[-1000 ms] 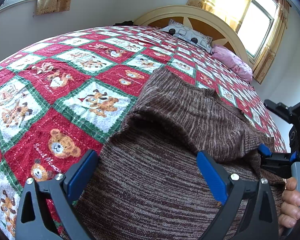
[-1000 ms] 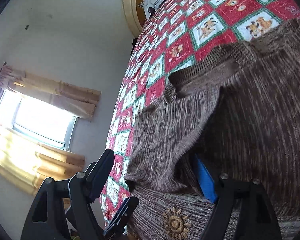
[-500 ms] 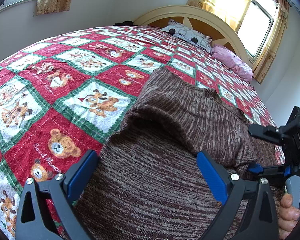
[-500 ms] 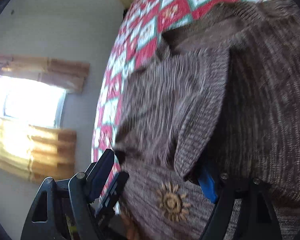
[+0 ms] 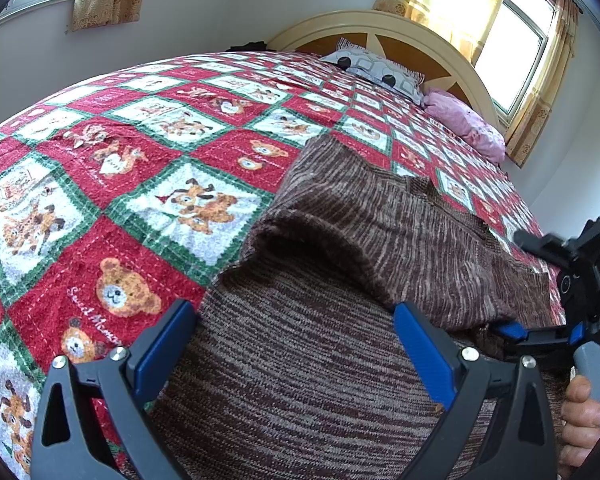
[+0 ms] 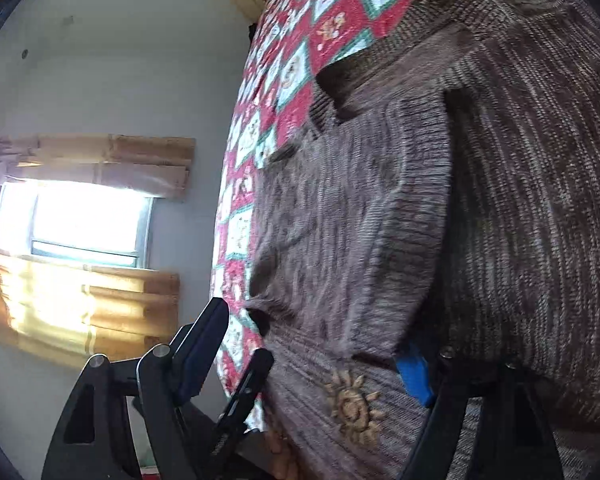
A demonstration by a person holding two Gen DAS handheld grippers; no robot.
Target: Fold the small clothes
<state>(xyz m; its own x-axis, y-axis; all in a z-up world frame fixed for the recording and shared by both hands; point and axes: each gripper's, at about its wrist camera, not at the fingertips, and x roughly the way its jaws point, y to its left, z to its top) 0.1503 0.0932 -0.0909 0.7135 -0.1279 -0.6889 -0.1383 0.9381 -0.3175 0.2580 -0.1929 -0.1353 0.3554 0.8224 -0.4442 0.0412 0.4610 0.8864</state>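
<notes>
A brown striped knit sweater [image 5: 340, 340] lies on the bed, its sleeve [image 5: 400, 232] folded across the body. In the right wrist view the sweater [image 6: 520, 200] fills the right side, with a folded flap [image 6: 360, 220] and a gold sun emblem [image 6: 352, 404]. My left gripper [image 5: 296, 356] is open, its blue pads low over the sweater's near part. My right gripper [image 6: 312, 352] is open; the flap lies draped over its right finger [image 6: 414, 372], and the left finger stands free. It also shows in the left wrist view [image 5: 540, 332] at the sweater's right edge.
A red, green and white bear-pattern quilt [image 5: 140, 184] covers the bed. A cream headboard [image 5: 380, 32], a patterned pillow [image 5: 376, 68] and a pink pillow [image 5: 464, 124] are at the far end. Curtained windows [image 6: 80, 216] stand beyond the bed.
The right gripper swung in over the sweater, carrying the flap farther onto the body. The left gripper has stayed still and open.
</notes>
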